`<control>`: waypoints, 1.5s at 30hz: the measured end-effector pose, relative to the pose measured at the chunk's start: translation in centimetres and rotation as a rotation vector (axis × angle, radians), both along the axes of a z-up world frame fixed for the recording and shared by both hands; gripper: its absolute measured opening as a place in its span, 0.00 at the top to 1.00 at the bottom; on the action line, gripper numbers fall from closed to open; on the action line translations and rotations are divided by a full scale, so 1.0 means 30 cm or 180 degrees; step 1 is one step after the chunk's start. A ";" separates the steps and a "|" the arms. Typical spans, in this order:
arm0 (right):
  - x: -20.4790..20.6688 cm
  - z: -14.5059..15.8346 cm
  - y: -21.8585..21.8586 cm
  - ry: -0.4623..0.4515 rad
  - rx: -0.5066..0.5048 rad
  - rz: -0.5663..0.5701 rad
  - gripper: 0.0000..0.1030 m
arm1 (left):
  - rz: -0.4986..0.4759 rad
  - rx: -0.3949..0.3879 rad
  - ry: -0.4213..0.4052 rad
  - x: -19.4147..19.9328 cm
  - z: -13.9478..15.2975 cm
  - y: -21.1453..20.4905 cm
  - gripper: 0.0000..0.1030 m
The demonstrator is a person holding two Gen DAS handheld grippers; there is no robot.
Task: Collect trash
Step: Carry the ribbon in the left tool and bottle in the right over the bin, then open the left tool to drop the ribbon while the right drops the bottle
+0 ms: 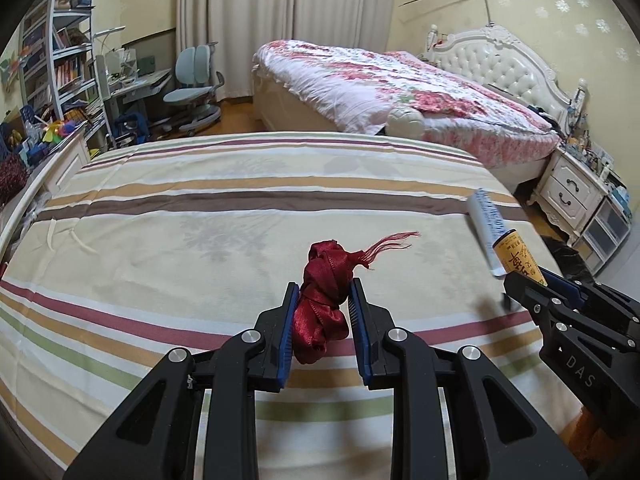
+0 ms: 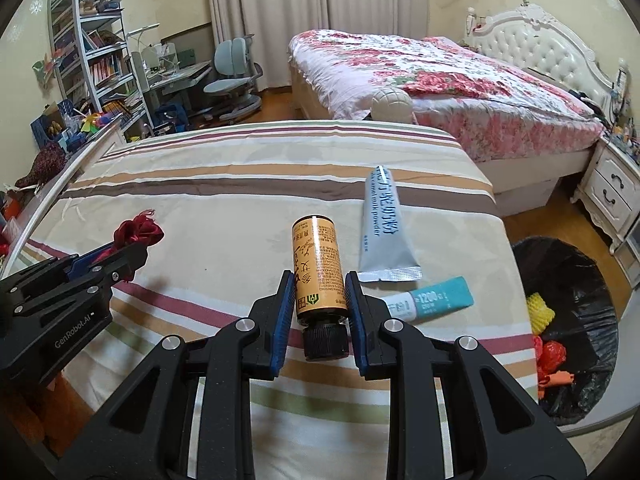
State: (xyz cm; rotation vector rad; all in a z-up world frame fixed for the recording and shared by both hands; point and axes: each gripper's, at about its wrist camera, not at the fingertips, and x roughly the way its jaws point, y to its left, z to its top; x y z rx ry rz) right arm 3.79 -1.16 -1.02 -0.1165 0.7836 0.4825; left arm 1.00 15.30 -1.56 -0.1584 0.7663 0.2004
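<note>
My left gripper (image 1: 324, 292) is shut on a crumpled red ribbon (image 1: 322, 312), held over the striped bedsheet (image 1: 200, 240); it also shows in the right wrist view (image 2: 138, 232). My right gripper (image 2: 316, 284) is shut on an orange bottle (image 2: 318, 268) with a black cap, held above the bed; the bottle also shows in the left wrist view (image 1: 518, 258). A grey-white powder sachet (image 2: 382, 232) and a teal-and-white packet (image 2: 432, 298) lie on the sheet to the right of the bottle.
A black-lined trash bin (image 2: 576, 320) holding yellow and red scraps stands on the floor right of the bed. A second bed with a floral cover (image 2: 440, 84), a nightstand (image 2: 612, 192), a desk chair (image 2: 232, 76) and bookshelves (image 2: 96, 56) lie beyond.
</note>
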 end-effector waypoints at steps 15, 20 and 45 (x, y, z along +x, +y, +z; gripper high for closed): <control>0.007 0.026 -0.359 -0.0173 0.0097 -0.0716 0.76 | -0.0545 0.0066 -0.0150 0.041 0.040 -0.305 0.75; 0.029 0.020 -0.473 -0.0226 0.0055 -0.0949 0.76 | -0.0759 0.0079 -0.0160 0.083 0.043 -0.420 0.75; 0.207 -0.063 -0.809 -0.0165 0.0041 -0.1657 0.76 | -0.1308 0.0184 -0.0093 0.318 -0.009 -0.814 0.75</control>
